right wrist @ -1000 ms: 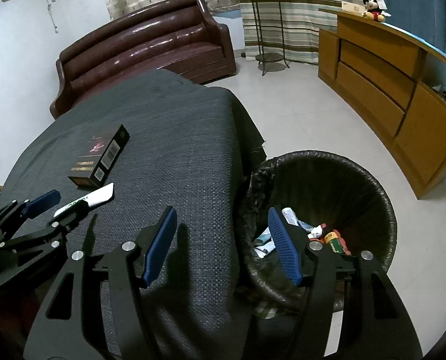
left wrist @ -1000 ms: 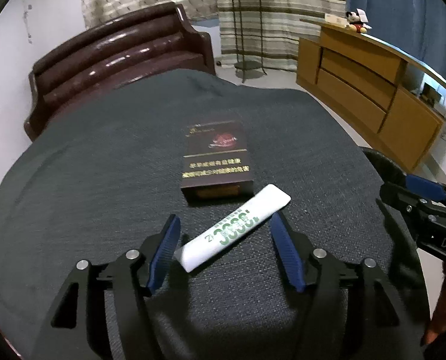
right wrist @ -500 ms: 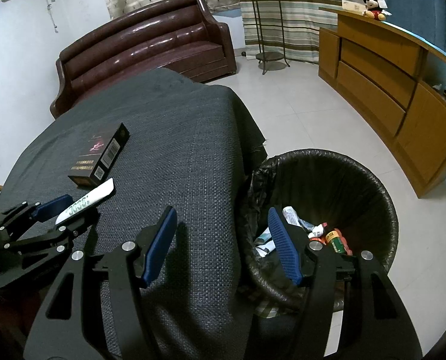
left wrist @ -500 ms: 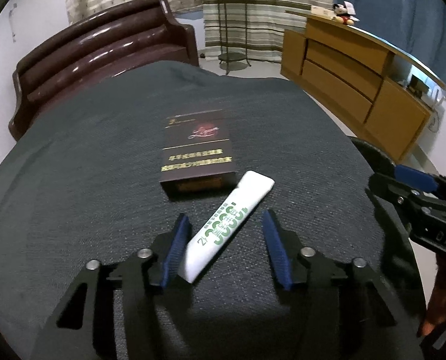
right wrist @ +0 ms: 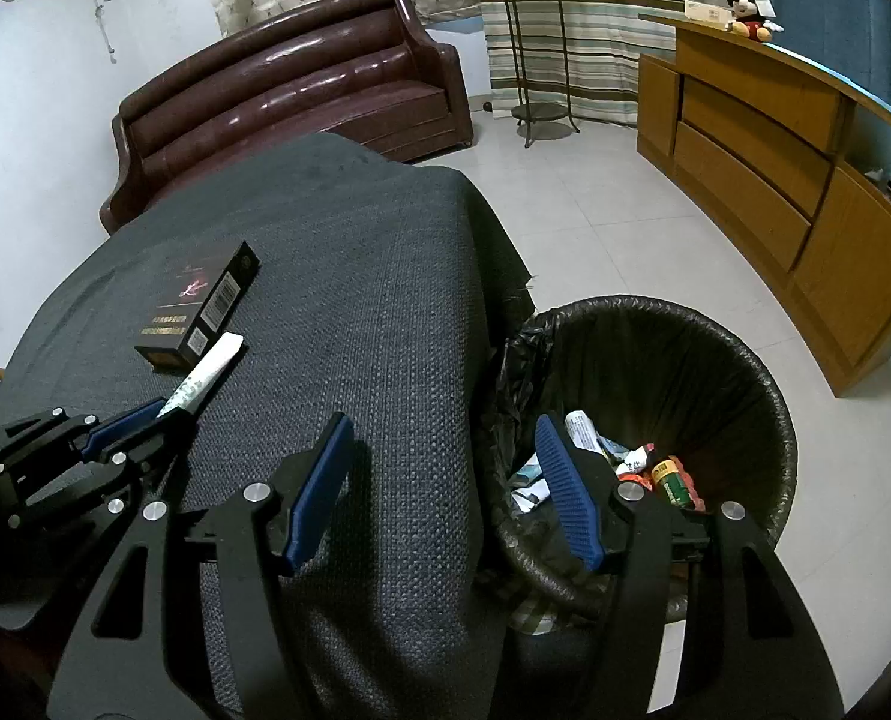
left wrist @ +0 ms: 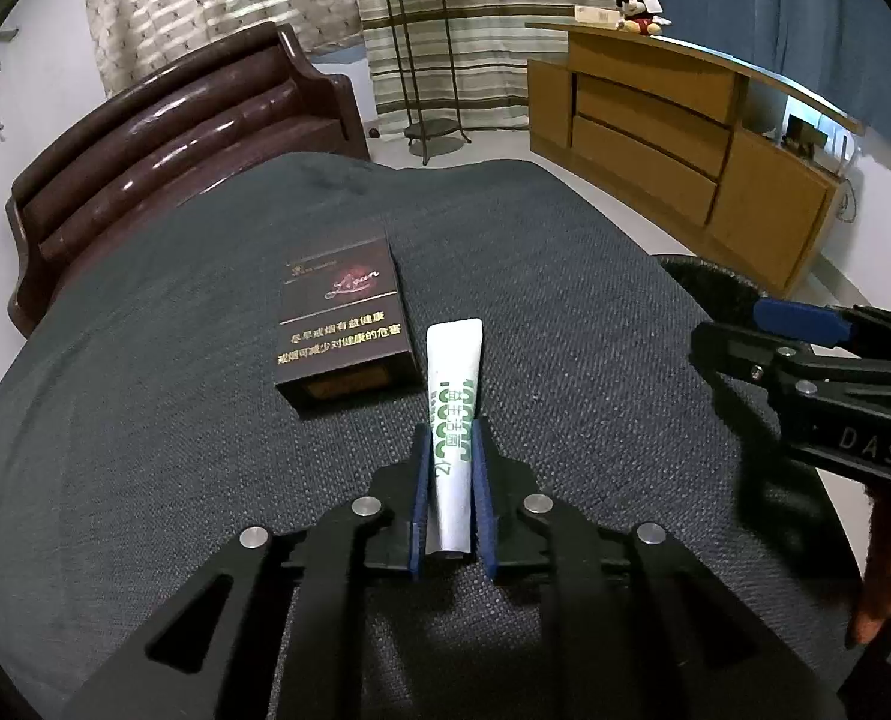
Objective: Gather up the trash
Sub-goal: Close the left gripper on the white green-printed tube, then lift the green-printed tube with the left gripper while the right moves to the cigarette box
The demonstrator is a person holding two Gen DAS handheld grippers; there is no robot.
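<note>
White tube [left wrist: 452, 420] pinched between my left gripper [left wrist: 451, 480] fingers, jaws closing on it; dark box [left wrist: 343, 324] just left of the tip. My right gripper [right wrist: 445, 480] fingers spread, empty, straddling worktop [right wrist: 385, 312] edge and bin [right wrist: 715, 372].

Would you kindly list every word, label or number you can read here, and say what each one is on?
"DAS": white letters on the right gripper; the rest is cut off.
Script brand name on the dark box: too stylised to be sure.
Two gold Chinese lines on the box: too small to quote reliably.
Green print on the white tube, held in the closing left gripper: distorted, unreadable.
</note>
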